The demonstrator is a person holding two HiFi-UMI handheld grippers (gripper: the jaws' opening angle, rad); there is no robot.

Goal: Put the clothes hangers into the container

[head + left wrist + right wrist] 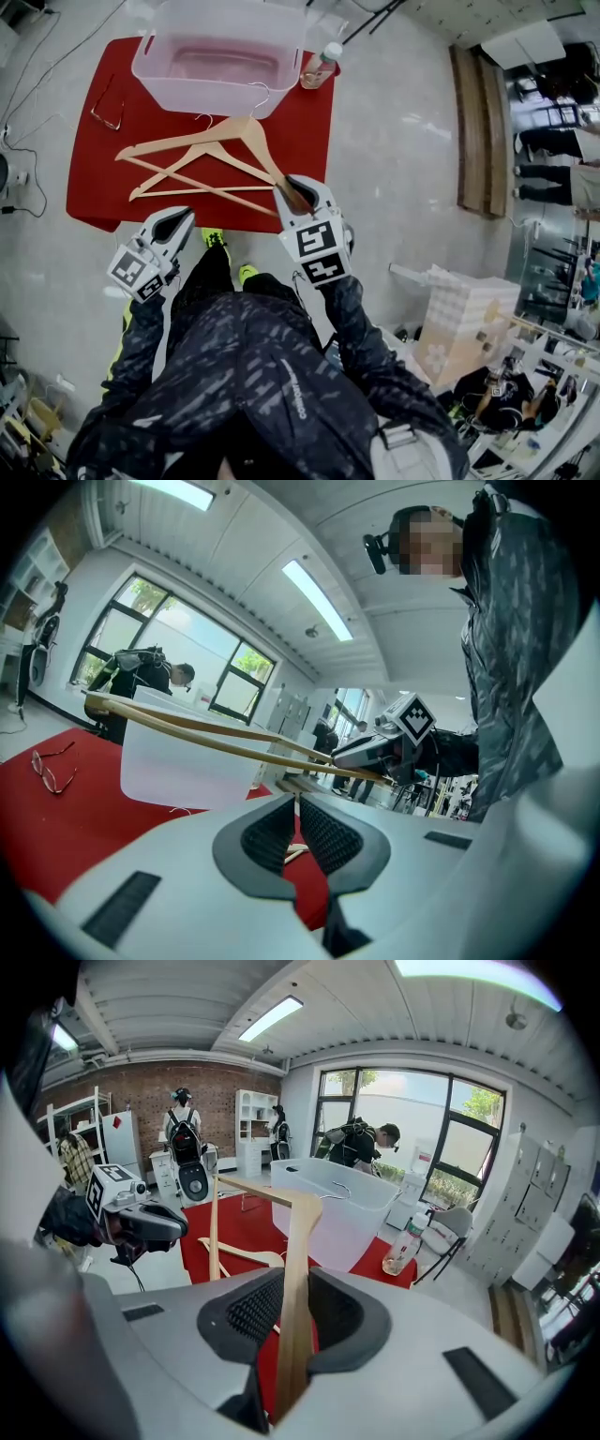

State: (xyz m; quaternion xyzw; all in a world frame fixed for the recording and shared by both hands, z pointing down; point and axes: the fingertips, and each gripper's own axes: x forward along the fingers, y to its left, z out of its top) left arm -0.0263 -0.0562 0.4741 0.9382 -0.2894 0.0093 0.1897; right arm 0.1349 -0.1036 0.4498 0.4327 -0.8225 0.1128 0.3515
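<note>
Right tongs point(298, 192) pinch the end of one arm of a wooden hanger point(246, 131). The pads are clamped flat on the wood, and the rest of the hanger reaches out ahead of them, off the counter point(94, 192). Its hook is close to the near wall of the container point(187, 94). Left tongs point(173, 222) are pressed together on nothing, beside the right pair and apart from it, at the counter's near edge.

The step in hand looks like carrying this hanger into the container. Held by one tip, it acts as a long lever and may swing or twist in the grip. The squeeze should stay firm, and the hook and far arm must clear the rim ahead before moving forward, lowering and letting go. The far arm could snag the second hanger point(169, 174), which lies on the counter ahead of both tongs, crossing under the held one.

Beyond both tongs, the container looks empty in the head view. A bottle point(322, 66) stands just beside it, ahead of the right tongs, and glasses point(106, 108) lie ahead of the left tongs.
</note>
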